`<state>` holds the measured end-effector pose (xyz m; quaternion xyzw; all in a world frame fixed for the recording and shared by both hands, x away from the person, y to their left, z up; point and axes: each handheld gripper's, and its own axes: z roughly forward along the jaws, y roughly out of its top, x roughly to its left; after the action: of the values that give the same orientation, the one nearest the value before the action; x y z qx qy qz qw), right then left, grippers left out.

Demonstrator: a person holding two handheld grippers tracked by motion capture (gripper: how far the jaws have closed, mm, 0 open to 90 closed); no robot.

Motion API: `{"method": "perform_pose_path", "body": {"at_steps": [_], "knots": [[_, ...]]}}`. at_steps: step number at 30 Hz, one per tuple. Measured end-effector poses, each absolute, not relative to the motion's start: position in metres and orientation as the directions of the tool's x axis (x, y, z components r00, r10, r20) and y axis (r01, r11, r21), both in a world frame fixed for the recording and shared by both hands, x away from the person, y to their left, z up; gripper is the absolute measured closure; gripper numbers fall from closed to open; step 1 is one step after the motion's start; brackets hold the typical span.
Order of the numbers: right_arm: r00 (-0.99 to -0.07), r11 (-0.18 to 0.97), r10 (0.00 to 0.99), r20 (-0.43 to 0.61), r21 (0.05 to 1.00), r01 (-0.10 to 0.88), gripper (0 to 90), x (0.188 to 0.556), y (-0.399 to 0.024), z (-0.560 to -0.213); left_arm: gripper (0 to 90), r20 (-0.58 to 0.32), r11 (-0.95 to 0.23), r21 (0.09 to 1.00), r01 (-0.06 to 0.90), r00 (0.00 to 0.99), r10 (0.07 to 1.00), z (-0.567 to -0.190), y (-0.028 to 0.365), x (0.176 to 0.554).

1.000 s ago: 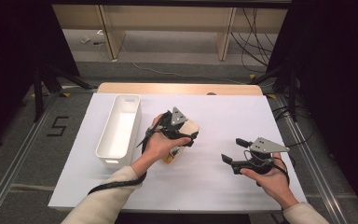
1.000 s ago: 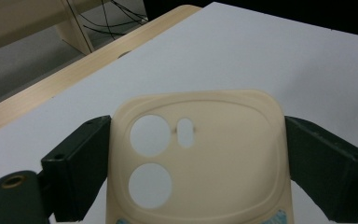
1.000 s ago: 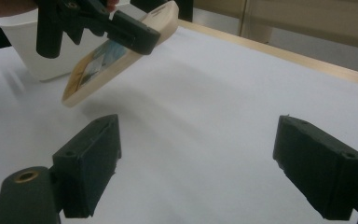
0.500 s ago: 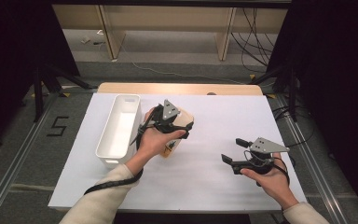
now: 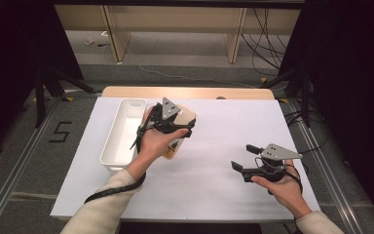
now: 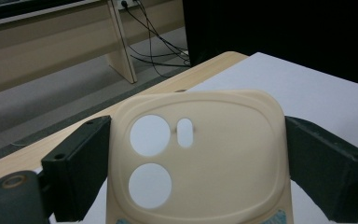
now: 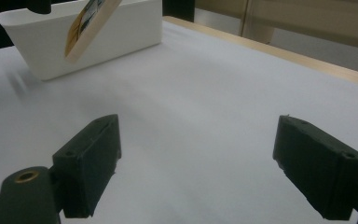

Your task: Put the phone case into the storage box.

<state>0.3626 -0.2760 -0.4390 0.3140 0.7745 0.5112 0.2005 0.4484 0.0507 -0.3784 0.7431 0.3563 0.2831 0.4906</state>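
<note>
The left tongs (image 5: 187, 127) clamp a cream phone case (image 6: 200, 154) across its width; in the left gripper view both black jaws press flat on its two long edges, and the camera cut-outs face the lens. In the high view the case (image 5: 179, 146) hangs clear of the worktop (image 5: 214, 195), just beside the white tray (image 5: 121, 131) on the side that faces the right hand, with its lower end near the tray's long wall. The right gripper view shows the case (image 7: 86, 28) tilted, with a printed label on its underside, in front of that same wall of the tray (image 7: 121, 32).

The step in hand looks like carrying the case over into the tray. To do it well, I would keep the squeeze even, since the grip is only on two thin, flexible edges and a soft case can bow and pop out. Lift it enough for the lower end to clear the tray's rim before moving across, then bring it level along the tray's length so it drops flat inside. Let go only once it is low in the tray.

The right tongs (image 5: 241, 158) stand wide apart with nothing between them, well away from the tray and low over bare white worktop; they can stay parked there.
</note>
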Motion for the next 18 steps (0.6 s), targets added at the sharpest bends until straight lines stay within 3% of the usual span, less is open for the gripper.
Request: {"method": "perform_pose_path", "body": {"at_steps": [18], "knots": [[-0.723,0.28,0.691,0.011,0.918,0.281,15.9,0.362,-0.276,-0.439,11.0,0.056,-0.214,0.944,0.25,0.519,0.853,-0.366,0.067,0.45]]}}
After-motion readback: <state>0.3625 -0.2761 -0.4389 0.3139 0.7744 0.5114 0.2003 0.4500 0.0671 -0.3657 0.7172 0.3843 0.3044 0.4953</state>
